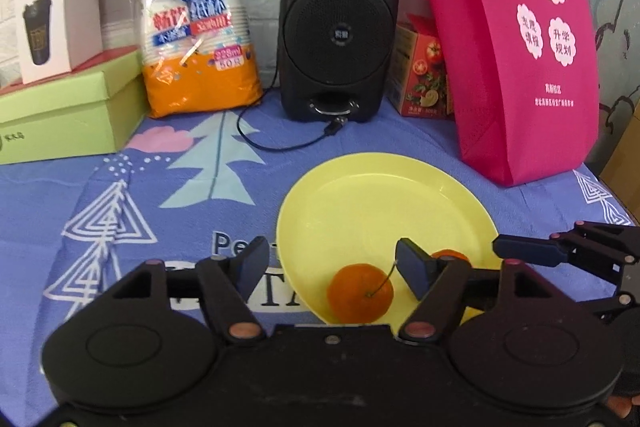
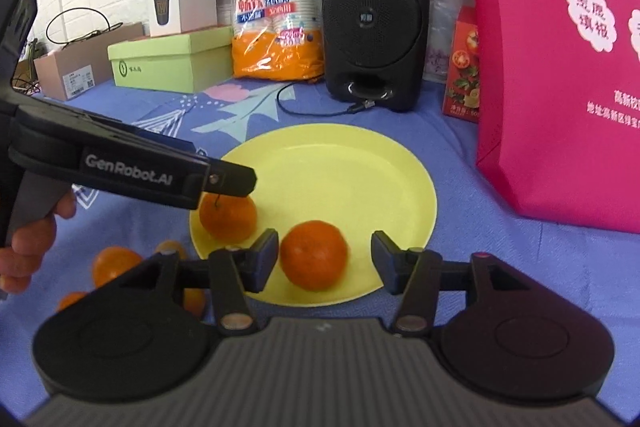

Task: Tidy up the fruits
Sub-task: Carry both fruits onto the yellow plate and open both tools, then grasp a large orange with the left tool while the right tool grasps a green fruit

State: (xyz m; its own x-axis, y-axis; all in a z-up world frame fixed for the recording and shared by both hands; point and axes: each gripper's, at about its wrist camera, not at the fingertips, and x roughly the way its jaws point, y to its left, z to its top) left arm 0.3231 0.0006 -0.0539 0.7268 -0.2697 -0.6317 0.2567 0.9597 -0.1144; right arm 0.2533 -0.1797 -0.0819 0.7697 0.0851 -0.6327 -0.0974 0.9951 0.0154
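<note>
Two oranges (image 2: 313, 254) sit on the yellow plate (image 2: 360, 163)'s near edge.

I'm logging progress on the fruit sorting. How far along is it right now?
Two oranges sit on the yellow plate: the stemmed orange and the second orange. Nothing is in hand: the right hand-held gripper is open around the second orange, and the left hand-held gripper is open over the stemmed one. Several loose oranges remain on the blue cloth.
</note>
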